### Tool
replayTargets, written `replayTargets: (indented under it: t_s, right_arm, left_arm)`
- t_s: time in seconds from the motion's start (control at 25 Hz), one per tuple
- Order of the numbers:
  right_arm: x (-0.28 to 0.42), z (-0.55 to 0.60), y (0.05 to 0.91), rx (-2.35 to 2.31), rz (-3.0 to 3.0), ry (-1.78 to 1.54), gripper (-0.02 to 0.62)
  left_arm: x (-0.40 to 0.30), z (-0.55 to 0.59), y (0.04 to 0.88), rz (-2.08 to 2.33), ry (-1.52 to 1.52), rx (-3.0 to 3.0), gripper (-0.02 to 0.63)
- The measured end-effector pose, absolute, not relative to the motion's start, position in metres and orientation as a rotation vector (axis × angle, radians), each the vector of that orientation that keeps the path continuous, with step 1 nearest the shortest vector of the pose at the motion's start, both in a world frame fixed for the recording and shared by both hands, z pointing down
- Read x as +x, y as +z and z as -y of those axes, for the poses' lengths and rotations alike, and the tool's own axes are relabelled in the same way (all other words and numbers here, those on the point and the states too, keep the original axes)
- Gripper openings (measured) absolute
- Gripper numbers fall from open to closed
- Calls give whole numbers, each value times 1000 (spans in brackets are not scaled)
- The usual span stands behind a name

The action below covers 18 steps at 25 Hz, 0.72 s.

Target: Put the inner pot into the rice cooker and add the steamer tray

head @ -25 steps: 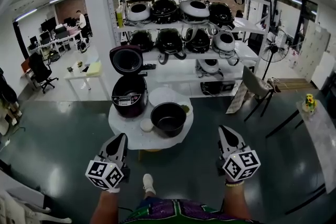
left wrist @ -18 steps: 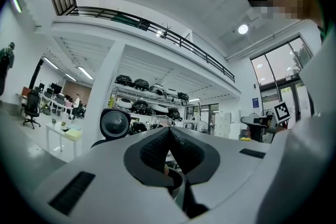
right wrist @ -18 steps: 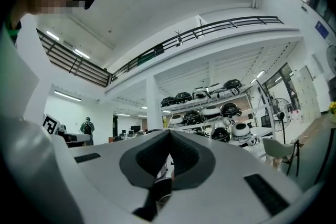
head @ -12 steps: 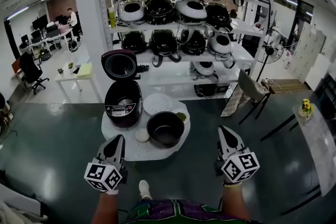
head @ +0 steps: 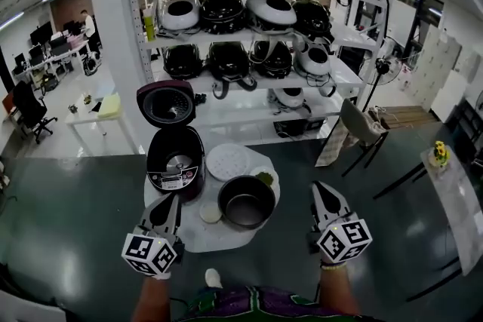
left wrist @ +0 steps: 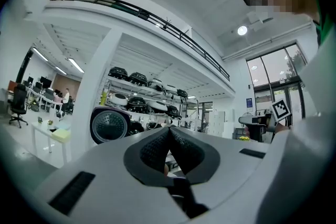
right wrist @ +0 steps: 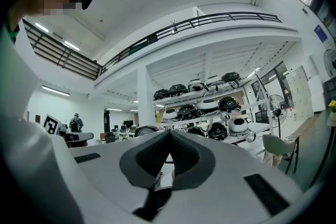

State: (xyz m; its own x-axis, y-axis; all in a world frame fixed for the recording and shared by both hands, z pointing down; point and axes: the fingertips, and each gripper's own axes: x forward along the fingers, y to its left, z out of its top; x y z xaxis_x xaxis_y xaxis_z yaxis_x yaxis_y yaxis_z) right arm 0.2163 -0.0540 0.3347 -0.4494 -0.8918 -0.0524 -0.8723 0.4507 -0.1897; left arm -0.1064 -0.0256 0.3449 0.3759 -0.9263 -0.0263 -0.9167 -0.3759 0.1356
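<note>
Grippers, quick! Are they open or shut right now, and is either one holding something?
Left gripper: shut, holding nothing.
Right gripper: shut, holding nothing.

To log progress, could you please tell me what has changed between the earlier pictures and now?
The person has walked closer to the round table, carrying the left gripper and right gripper forward, both still shut and empty. Nothing was grasped or released. The open rice cooker, inner pot and white steamer tray sit untouched on the table.
</note>
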Motion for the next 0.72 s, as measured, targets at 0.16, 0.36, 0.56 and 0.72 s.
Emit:
replayTargets:
  t_s: [0.16, 0.36, 0.56, 0.72]
  right_arm:
    - [182, 88, 332, -1588, -2548, -185, 5]
    - [143, 129, 328, -1605, -2552, -170, 5]
    - [125, 166, 338, -1610, -2554, -166, 5]
    - [123, 192, 349, -1573, -2639, -188, 5]
  left_arm:
    - [-135, 65, 348, 1667, -146, 2535, 21]
    - [-162, 105, 352, 1614, -144, 2540, 21]
    - [-167, 134, 361, 1564, -115, 2569, 21]
    - [-166, 152, 368, 1616, -141, 2518, 21]
